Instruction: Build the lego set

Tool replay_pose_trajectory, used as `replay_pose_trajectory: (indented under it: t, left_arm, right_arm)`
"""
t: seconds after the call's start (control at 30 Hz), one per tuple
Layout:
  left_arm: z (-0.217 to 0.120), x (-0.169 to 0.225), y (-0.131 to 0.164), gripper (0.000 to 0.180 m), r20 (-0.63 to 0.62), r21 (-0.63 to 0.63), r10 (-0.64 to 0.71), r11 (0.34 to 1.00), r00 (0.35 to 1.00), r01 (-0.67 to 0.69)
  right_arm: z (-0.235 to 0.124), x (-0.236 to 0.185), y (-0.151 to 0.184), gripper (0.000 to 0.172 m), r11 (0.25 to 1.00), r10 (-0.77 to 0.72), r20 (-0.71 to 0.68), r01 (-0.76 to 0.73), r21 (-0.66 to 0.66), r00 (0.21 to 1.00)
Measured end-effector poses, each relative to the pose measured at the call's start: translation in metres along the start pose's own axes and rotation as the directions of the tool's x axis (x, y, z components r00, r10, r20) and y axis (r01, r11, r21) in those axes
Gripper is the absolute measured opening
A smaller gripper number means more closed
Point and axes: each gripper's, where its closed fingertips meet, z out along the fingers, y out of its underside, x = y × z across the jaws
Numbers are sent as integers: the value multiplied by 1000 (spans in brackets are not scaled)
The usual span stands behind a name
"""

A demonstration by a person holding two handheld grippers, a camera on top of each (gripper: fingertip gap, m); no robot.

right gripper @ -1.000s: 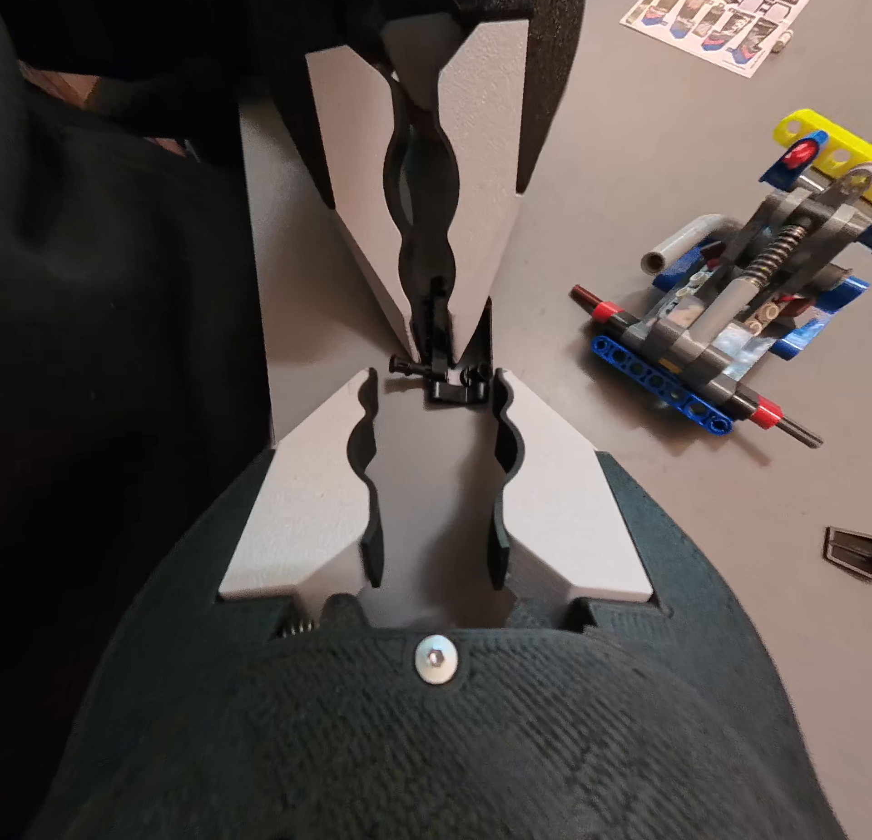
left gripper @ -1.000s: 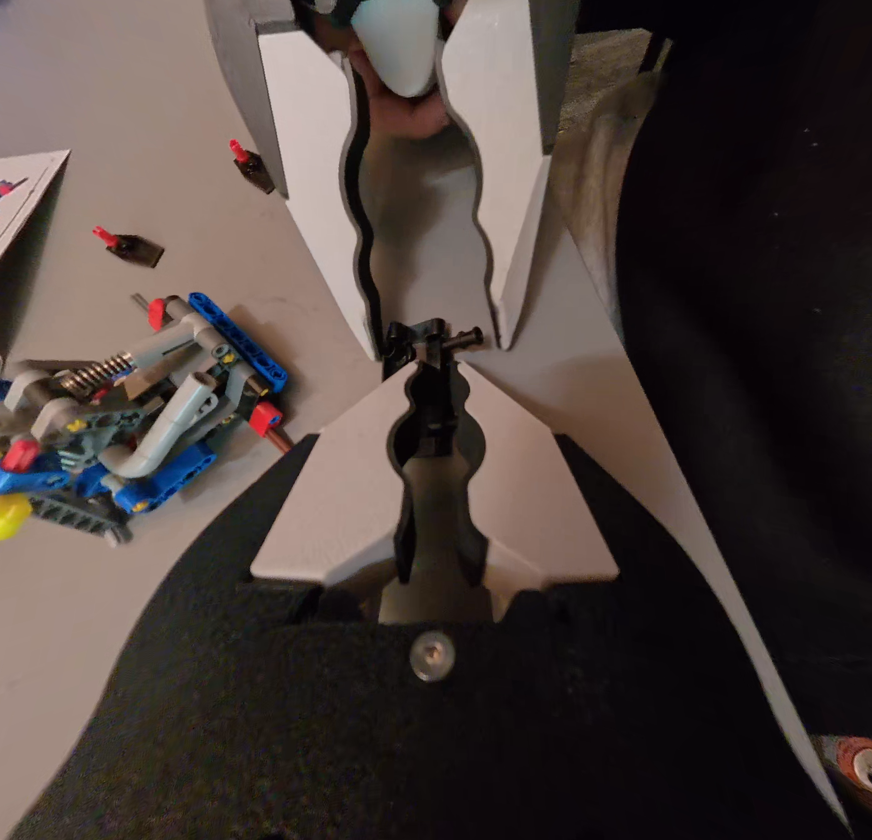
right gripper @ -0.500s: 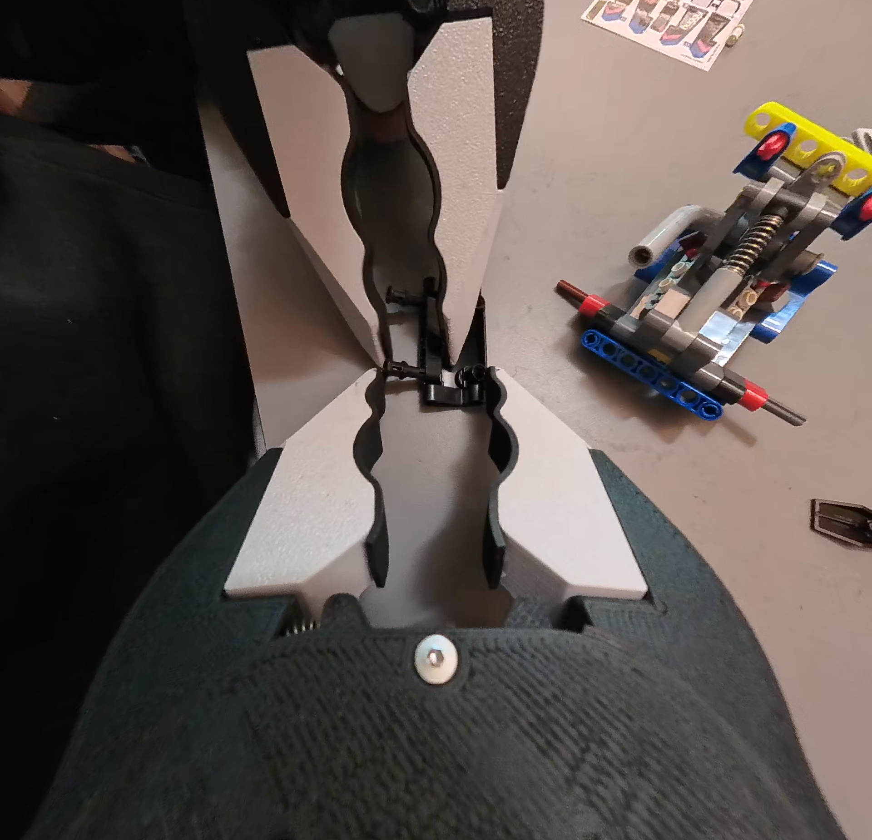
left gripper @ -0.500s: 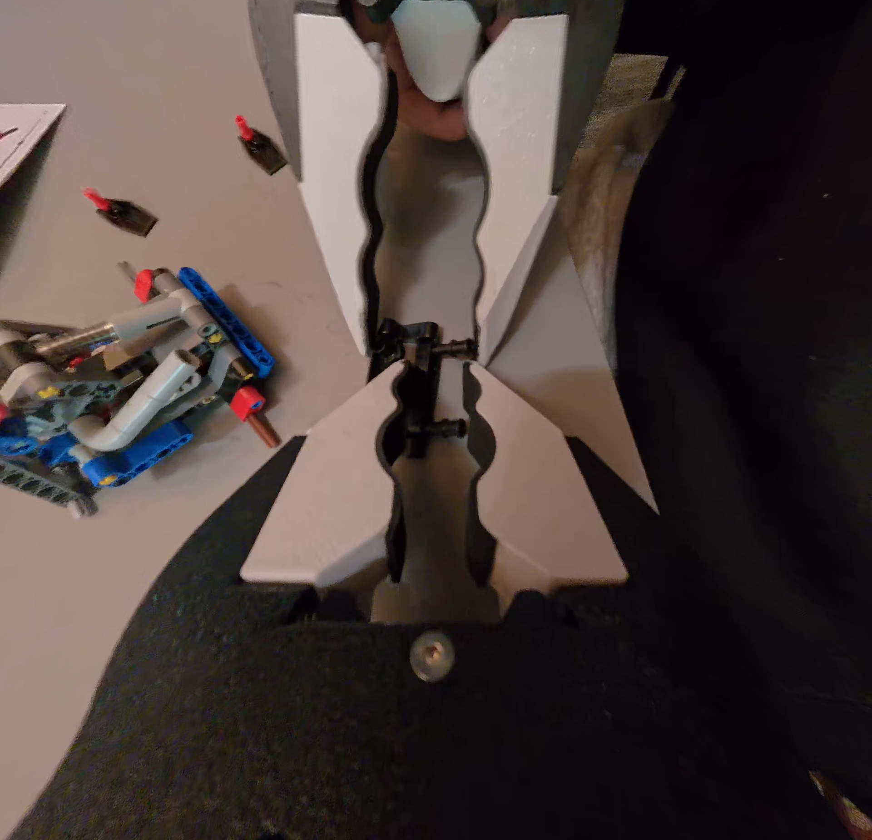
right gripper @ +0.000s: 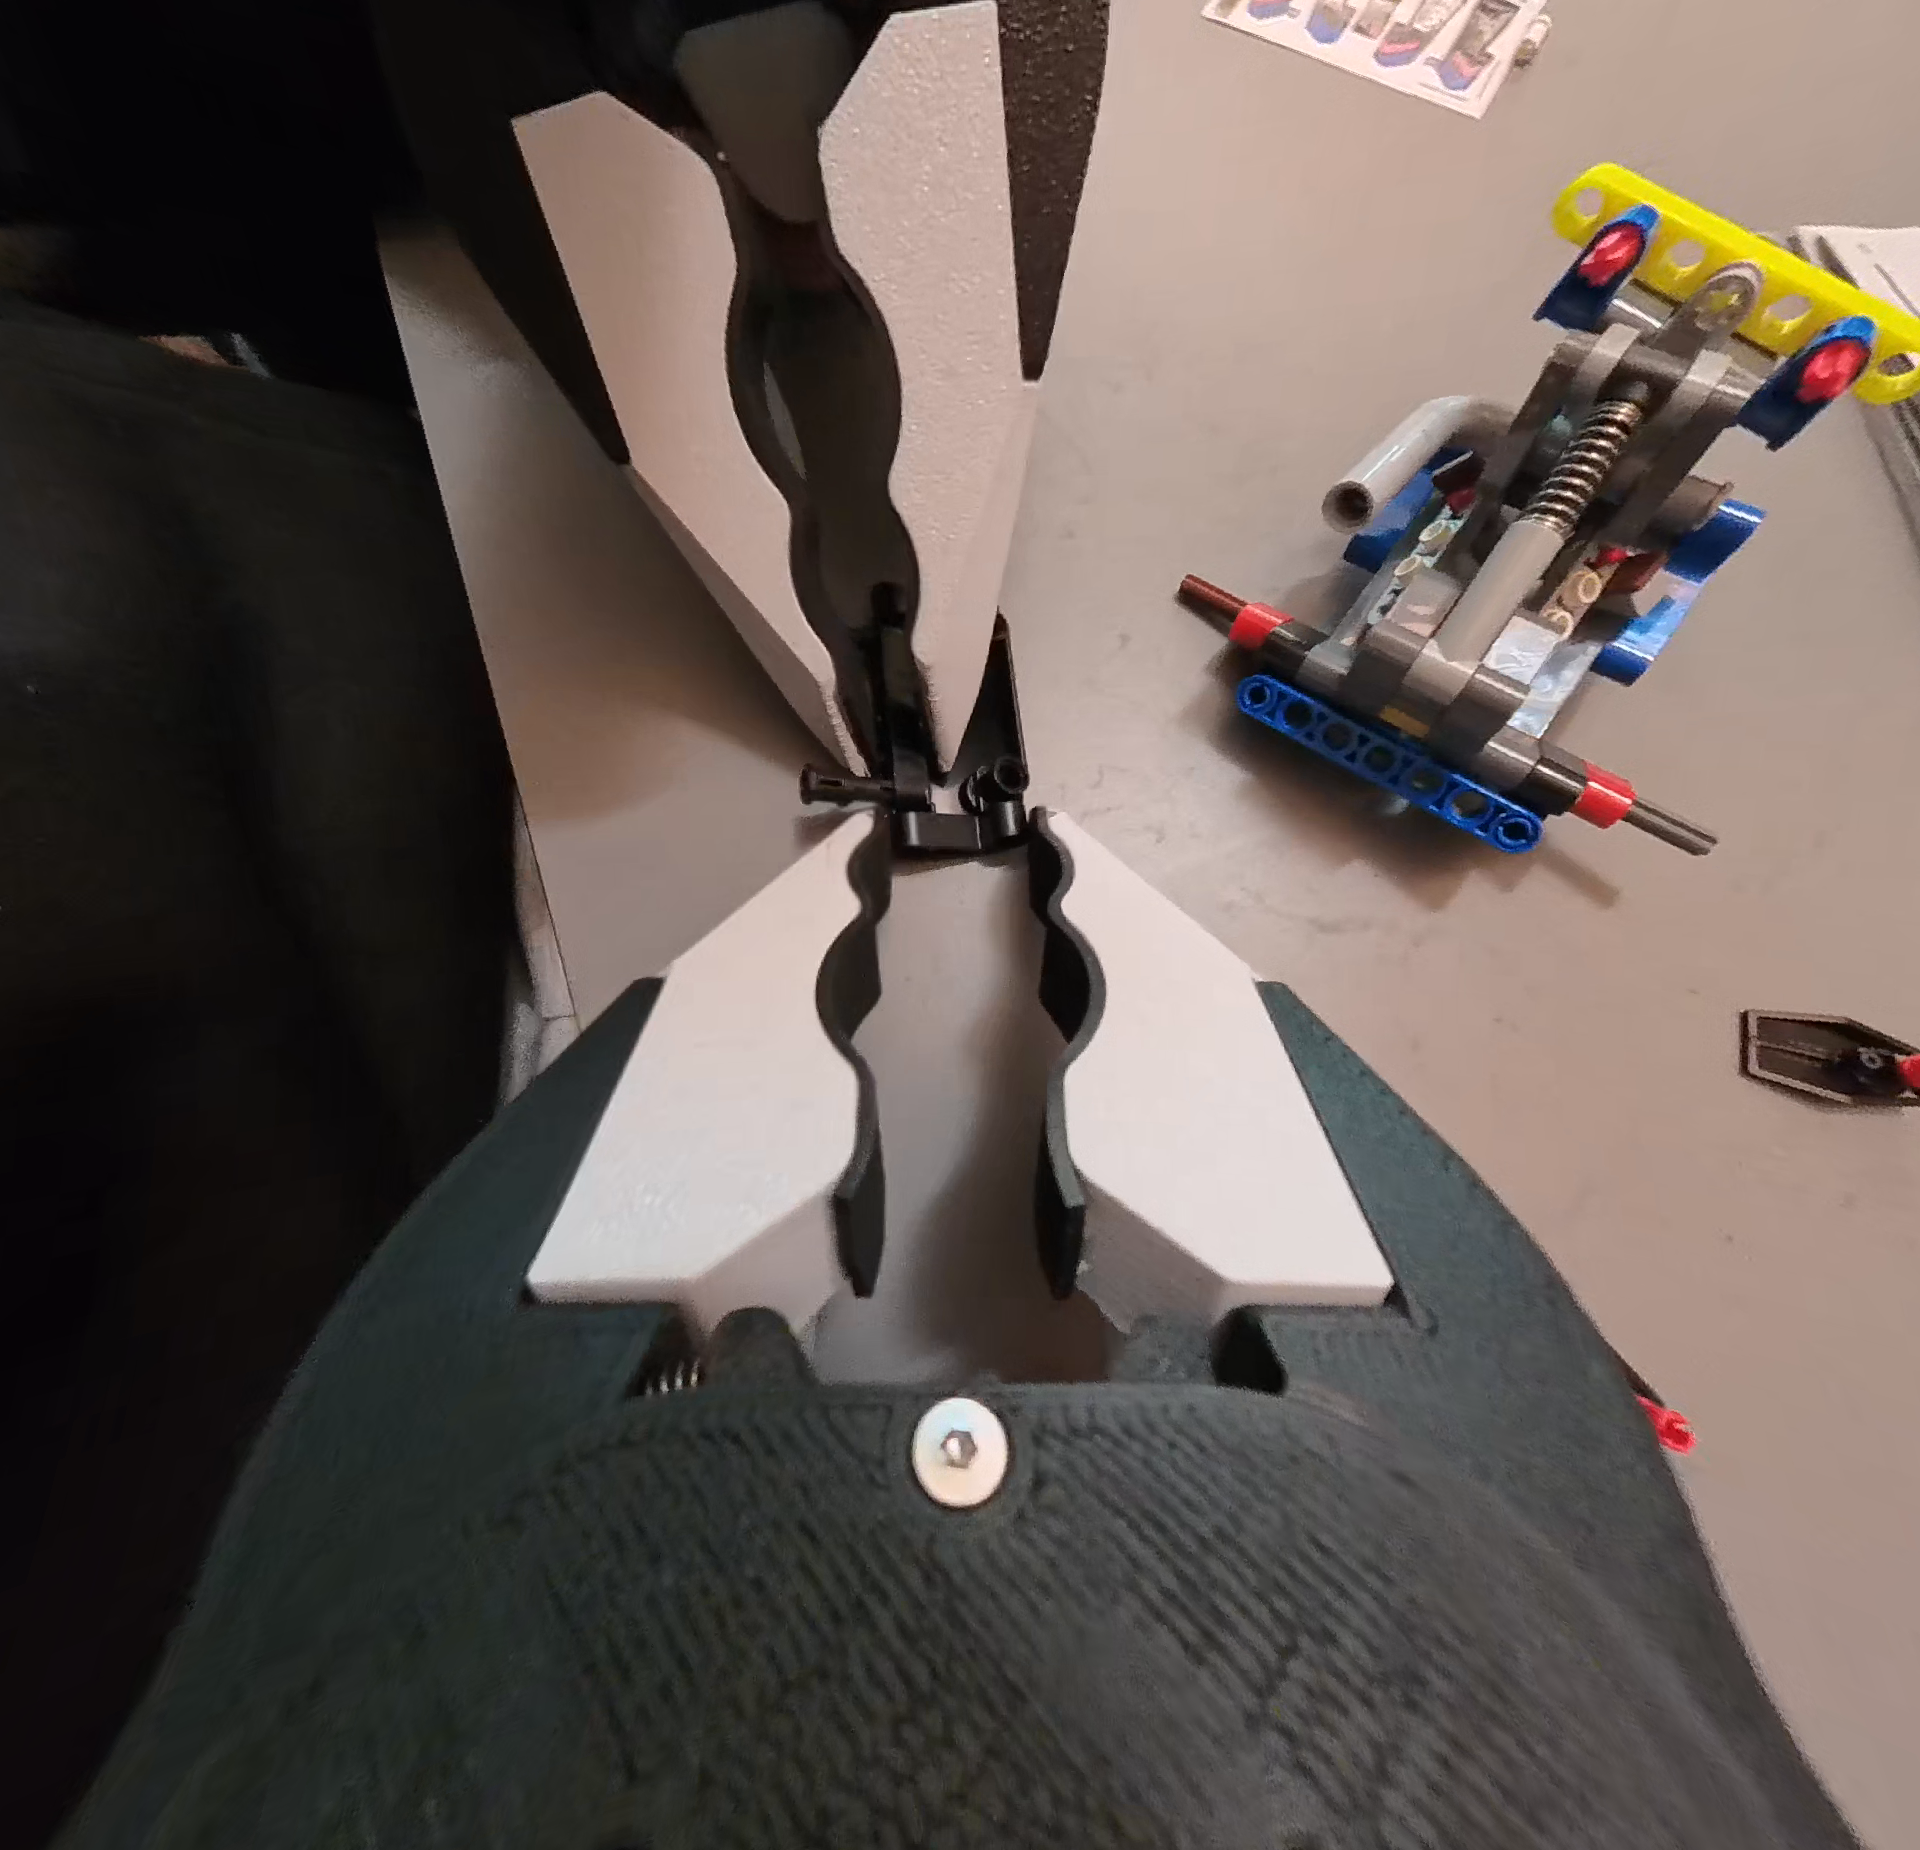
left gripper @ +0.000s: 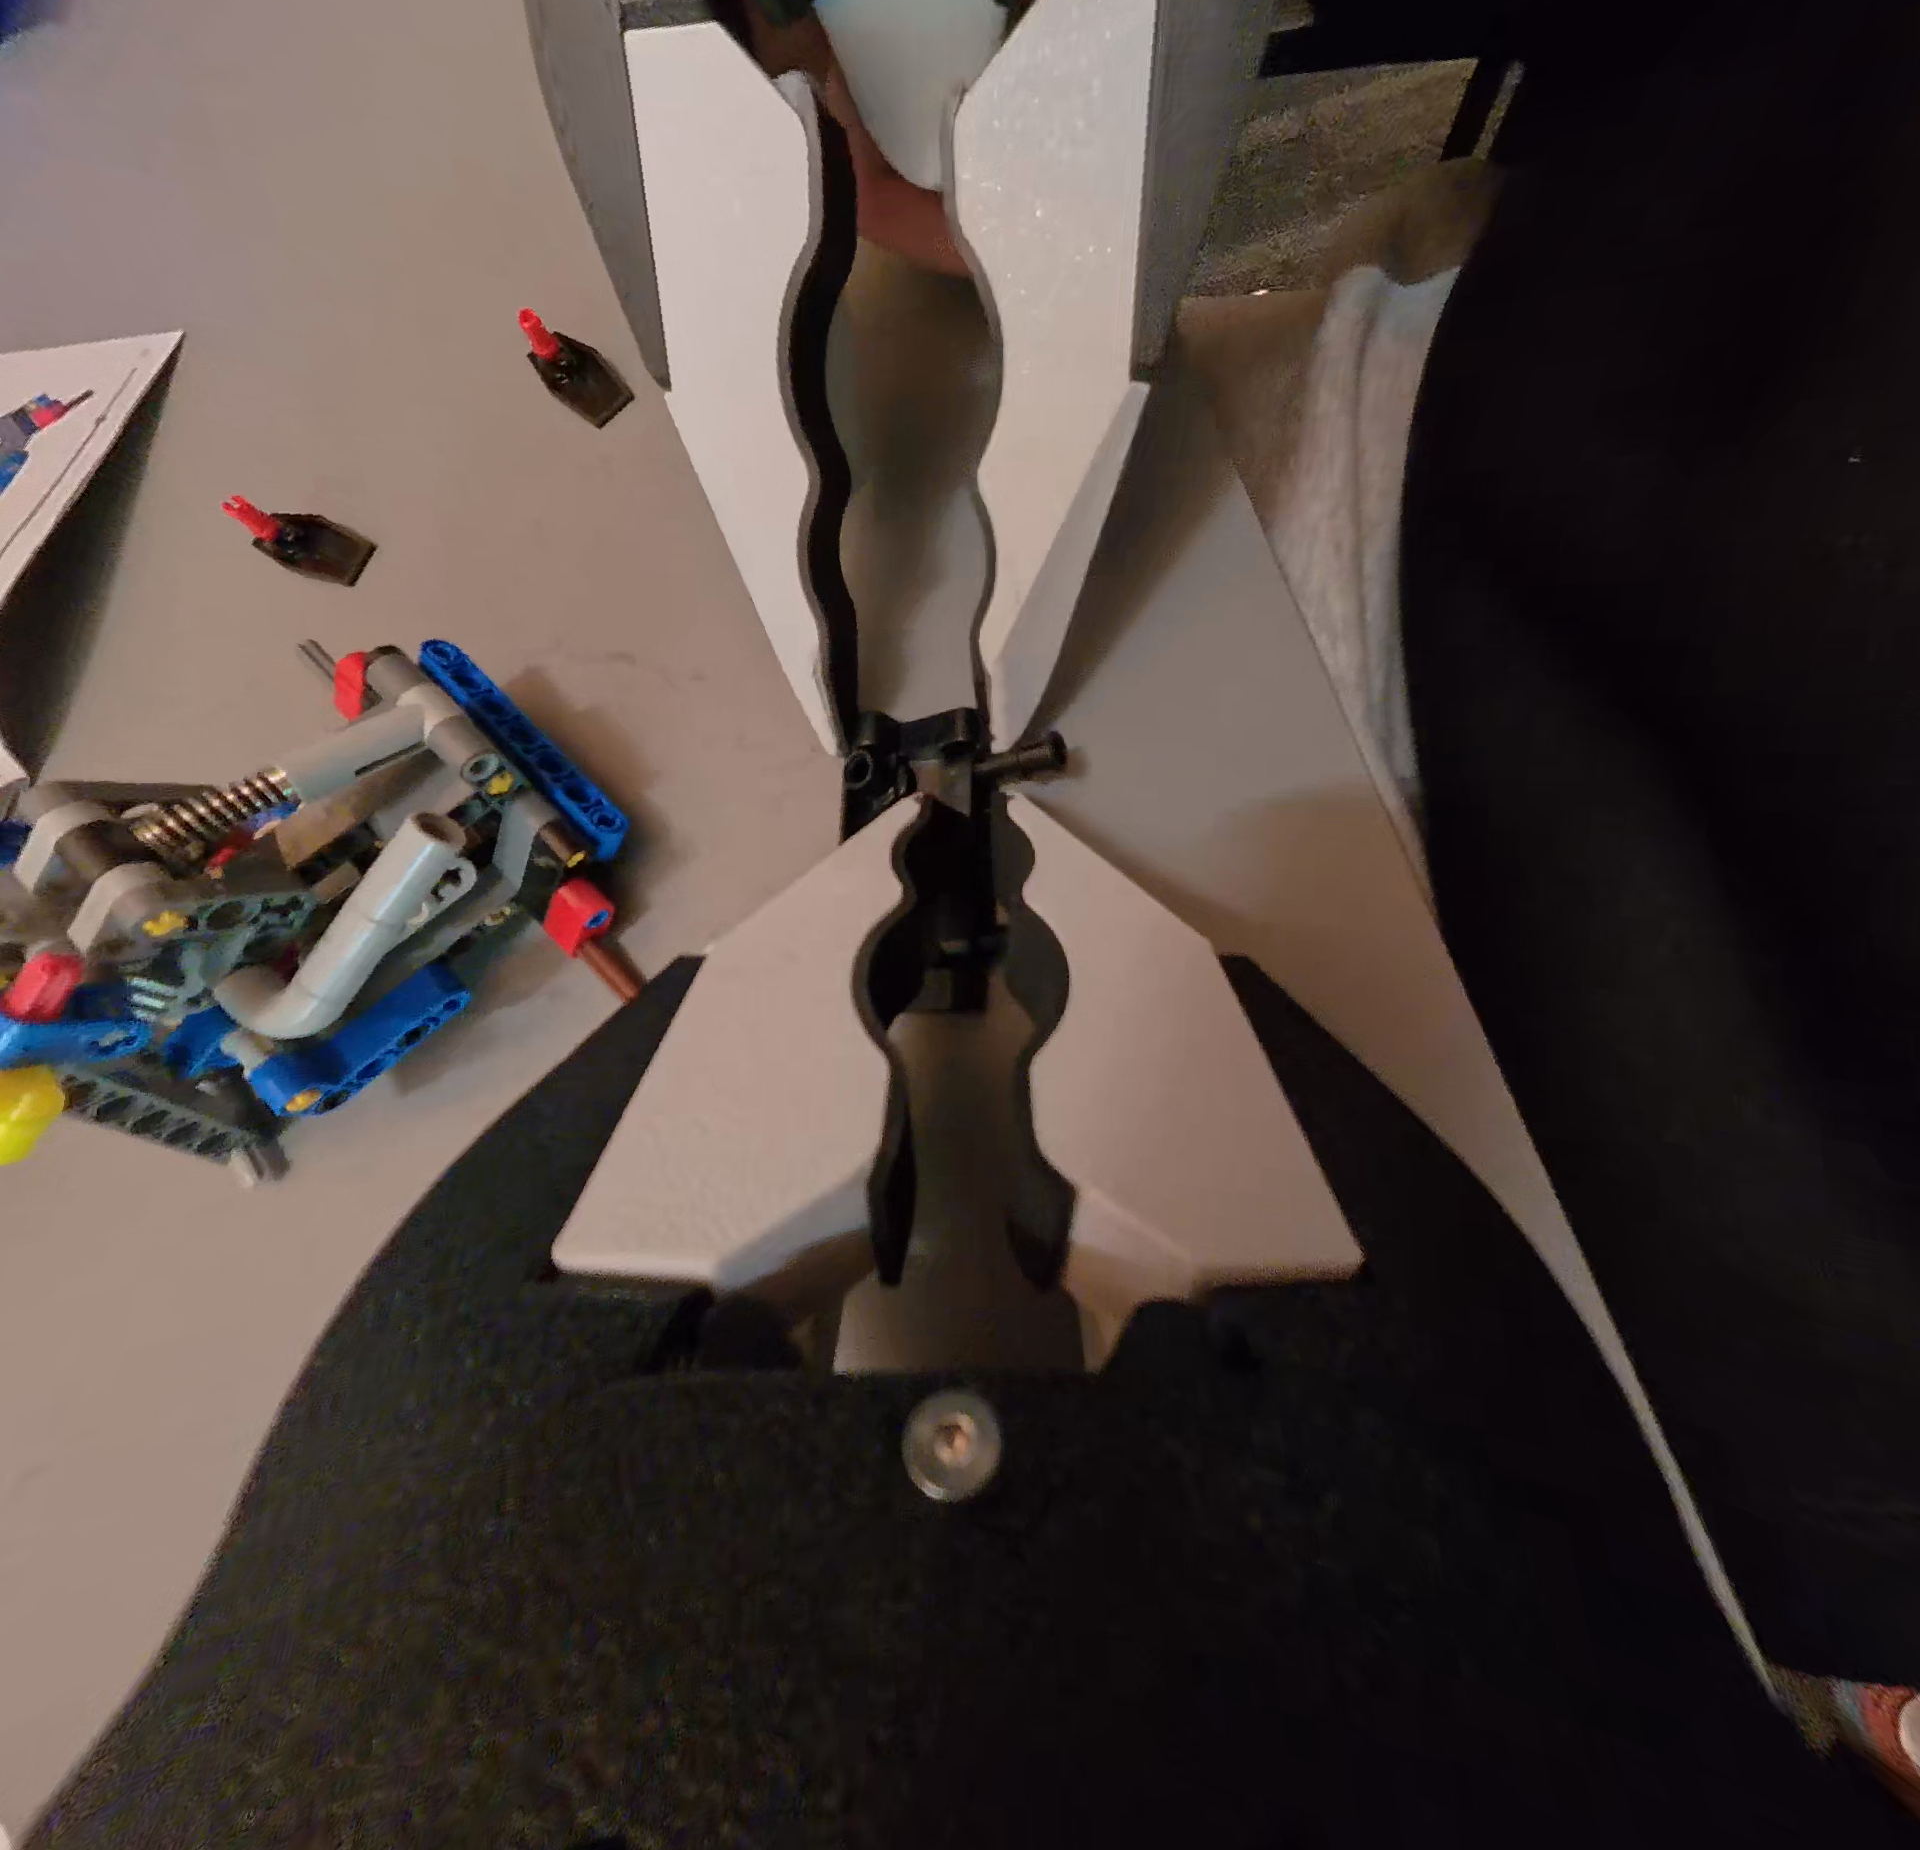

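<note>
- Lying on the grey tabletop (left gripper: 312,190) at the left of the left wrist view is a partly built toy vehicle (left gripper: 291,917) of blue perforated beams, grey tubes, a metal coil spring and red bushes; above it lie two small dark panels with red pins (left gripper: 307,543) (left gripper: 577,372), and a printed sheet (left gripper: 62,450) at the far left edge.
- Dark clothing fills the right side of that view.
- Both grippers have white wedge-shaped fingers with wavy black pads and meet tip to tip at frame centre.
- The left gripper (left gripper: 951,824) is pinched on a black plastic beam assembly (left gripper: 961,865), its long axis running back between the fingers, a black pin (left gripper: 1029,759) sticking out to the right.
- The right gripper (right gripper: 961,844), narrowly spread, has its tips around the assembly's short crosswise black connector (right gripper: 951,829); whether its pads press cannot be told.
- A sticker sheet (right gripper: 1392,3) lies upper right in the right wrist view.
</note>
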Motion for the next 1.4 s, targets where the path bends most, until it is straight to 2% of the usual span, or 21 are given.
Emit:
replay_pose_trajectory:
  t: [0.13, 0.17, 0.23, 0.3, 0.43, 0.6, 0.73, 0.77, 0.8, 0.87, 0.97, 1.17, 1.23, 1.33, 1.4]
  left_arm:
    - [0, 0, 0, 6, -23, 0, -24, 1000, 999, 24]
    - [0, 0, 0, 6, -23, 0, -22, 1000, 999, 22]
    - [0, 0, 0, 6, -22, 0, -20, 1000, 1000, 20]
    - [0, 1, 0, 6, -25, 1, -20, 1000, 999, 20]
    - [0, 2, 0, 7, -36, 1, -22, 1000, 999, 22]
    - [0, 1, 0, 6, -19, 1, -5, 1000, 1000, 5]
    - [0, 2, 0, 7, -2, 3, 32, 999, 999, -32]
    - [0, 1, 0, 6, 9, 2, 42, 999, 999, -42]
    - [-1, 1, 0, 7, 19, 2, 50, 999, 999, -50]
    - [-1, 1, 0, 7, 30, 2, 62, 998, 998, -62]
    - [-1, 1, -1, 6, 37, 4, 90, 996, 995, -90]
    - [0, 4, -1, 6, 30, 10, 128, 992, 991, -128]
    - [0, 5, -1, 6, 7, 7, 89, 996, 996, -89]
    - [0, 6, -1, 8, -48, -2, -42, 999, 998, 42]
    - [-2, 13, -2, 21, -114, 1, -115, 993, 987, 116]
  right_arm:
    - [0, 0, 0, 24, 1000, -15, -6, 15, 0, 1000]
    - [-1, -3, 0, 28, 1000, -12, 4, 12, 0, 1000]
    - [-2, -13, 0, 49, 1000, 11, 59, -11, 6, 998]
    - [-1, -8, 1, 39, 1000, -3, 2, 3, -1, 1000]
    - [-1, -8, 1, 38, 1000, -12, -10, 12, -1, 1000]
    - [-3, -16, -6, 51, 999, -33, -25, 34, 39, 999]
    - [-6, -16, -7, 48, 999, 8, -7, -8, 35, 1000]
    - [-8, -16, -8, 45, 999, -5, -10, 5, 32, 1000]
    - [-10, -21, -11, 35, 999, -24, 7, 23, 39, 1000]
    - [-12, -20, -15, 31, 999, -14, -14, 15, 46, 1000]
    - [-4, -19, -5, 31, 1000, -2, 9, 2, 4, 1000]
    - [-2, -19, -6, 24, 998, 43, 74, -45, 33, 996]
    - [-1, -21, -6, 22, 997, 72, 109, -75, 25, 991]
    - [0, -21, -6, 22, 994, 100, 123, -104, 20, 987]
    - [1, -22, -7, 22, 994, 108, 103, -111, 22, 989]
